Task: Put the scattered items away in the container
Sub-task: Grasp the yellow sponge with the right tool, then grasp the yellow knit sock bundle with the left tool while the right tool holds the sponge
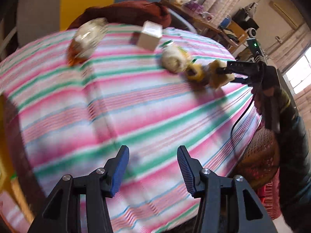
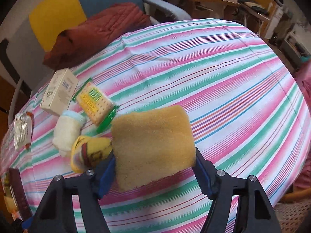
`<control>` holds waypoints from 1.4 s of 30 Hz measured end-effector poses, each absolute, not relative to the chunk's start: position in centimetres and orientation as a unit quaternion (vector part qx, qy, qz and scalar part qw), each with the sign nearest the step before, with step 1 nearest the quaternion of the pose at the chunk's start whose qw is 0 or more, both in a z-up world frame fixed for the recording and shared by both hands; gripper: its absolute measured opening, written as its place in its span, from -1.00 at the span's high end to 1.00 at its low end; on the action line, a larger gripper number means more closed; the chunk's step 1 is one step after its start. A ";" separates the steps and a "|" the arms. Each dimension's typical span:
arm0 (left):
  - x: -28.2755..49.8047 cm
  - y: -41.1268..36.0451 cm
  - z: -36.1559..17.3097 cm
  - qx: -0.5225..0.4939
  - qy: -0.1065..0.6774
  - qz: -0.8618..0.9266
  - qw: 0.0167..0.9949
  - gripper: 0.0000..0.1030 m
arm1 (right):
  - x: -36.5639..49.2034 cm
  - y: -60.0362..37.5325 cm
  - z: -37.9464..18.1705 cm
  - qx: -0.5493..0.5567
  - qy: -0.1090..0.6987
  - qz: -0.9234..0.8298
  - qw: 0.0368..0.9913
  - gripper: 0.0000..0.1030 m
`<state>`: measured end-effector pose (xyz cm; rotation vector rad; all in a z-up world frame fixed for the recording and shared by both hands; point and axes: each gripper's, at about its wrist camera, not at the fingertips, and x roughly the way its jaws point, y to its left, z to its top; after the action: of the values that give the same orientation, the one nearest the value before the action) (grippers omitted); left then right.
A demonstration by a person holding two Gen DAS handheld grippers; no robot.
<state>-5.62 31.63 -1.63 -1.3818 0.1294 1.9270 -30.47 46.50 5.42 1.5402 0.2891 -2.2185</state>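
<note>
Plainly the step in hand is carrying one item off: on the round table under its pink, green and white striped cloth [image 2: 223,81], the right gripper [image 2: 155,167] has its jaws closed on a tan-yellow spongy folded cloth [image 2: 153,143], which looks lifted clear of the striped cloth.

The next move calls for taking it to the container, and no container can be made out for certain; a brown mesh basket [image 1: 258,155] shows below the table's near-right edge, but whether that is it I cannot tell.

The left gripper [image 1: 153,169] hovers over bare striped cloth, fingers wide apart and empty.

Left of the held cloth lie a white cardboard box [image 2: 60,91], a clear crinkly wrapped packet [image 2: 23,130], a green-edged cracker pack [image 2: 95,103], a cream rolled sock [image 2: 67,130] and a yellow patterned rolled sock [image 2: 91,153], the last just beside the right gripper and liable to be brushed.
</note>
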 end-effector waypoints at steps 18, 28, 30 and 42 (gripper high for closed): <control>-9.1 48.5 -4.0 -0.537 0.098 0.713 0.440 -0.01 | -31.3 47.3 6.9 0.541 0.039 -0.802 0.249 -0.41; -11.3 51.2 -4.7 -0.549 0.041 0.724 0.416 -0.47 | -31.5 47.6 7.2 0.540 0.016 -0.798 0.267 -0.41; -11.6 52.0 -4.8 -0.553 0.036 0.726 0.408 -0.47 | -31.5 47.7 7.3 0.537 0.012 -0.800 0.267 -0.41; -12.1 52.8 -7.8 -0.558 0.066 0.735 0.379 -0.07 | -31.5 47.4 7.2 0.535 0.015 -0.799 0.276 -0.41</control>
<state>-12.06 52.79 -7.82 -1.4252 0.1687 1.8778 -31.52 47.38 7.23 1.4370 0.0396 -2.1456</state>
